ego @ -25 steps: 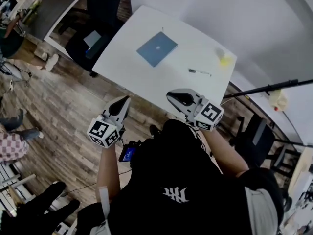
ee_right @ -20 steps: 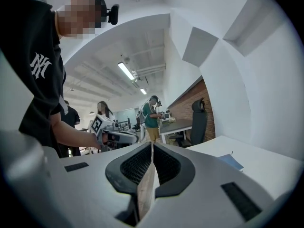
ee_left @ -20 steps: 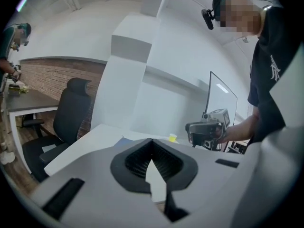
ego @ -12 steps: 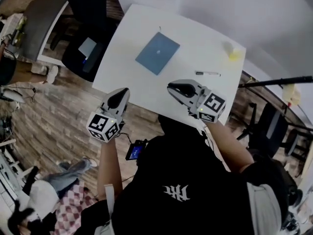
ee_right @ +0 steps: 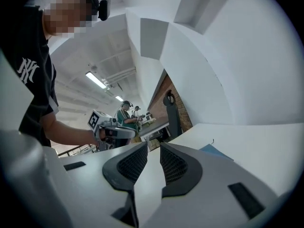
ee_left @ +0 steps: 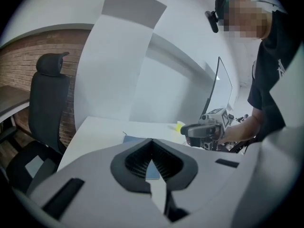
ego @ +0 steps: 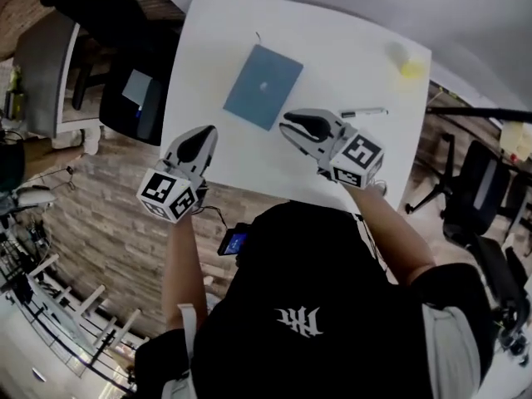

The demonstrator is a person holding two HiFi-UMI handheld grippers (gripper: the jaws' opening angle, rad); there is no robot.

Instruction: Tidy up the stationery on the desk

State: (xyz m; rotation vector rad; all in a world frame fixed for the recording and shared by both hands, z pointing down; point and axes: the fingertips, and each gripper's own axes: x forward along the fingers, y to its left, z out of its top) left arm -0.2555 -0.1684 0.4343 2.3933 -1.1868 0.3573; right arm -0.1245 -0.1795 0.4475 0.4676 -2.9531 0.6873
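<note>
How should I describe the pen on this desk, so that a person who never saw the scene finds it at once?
Find the white desk in the head view. On its right side, nearer the person than the small yellow object, lies the pen. It is the only thin stick, unlike the flat blue notebook.

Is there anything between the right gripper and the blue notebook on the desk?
Nothing visible stands in the way. In the head view only bare white desk separates the right gripper from the blue notebook, which lies flat just ahead of it. The pen lies on the gripper's other side.
</note>
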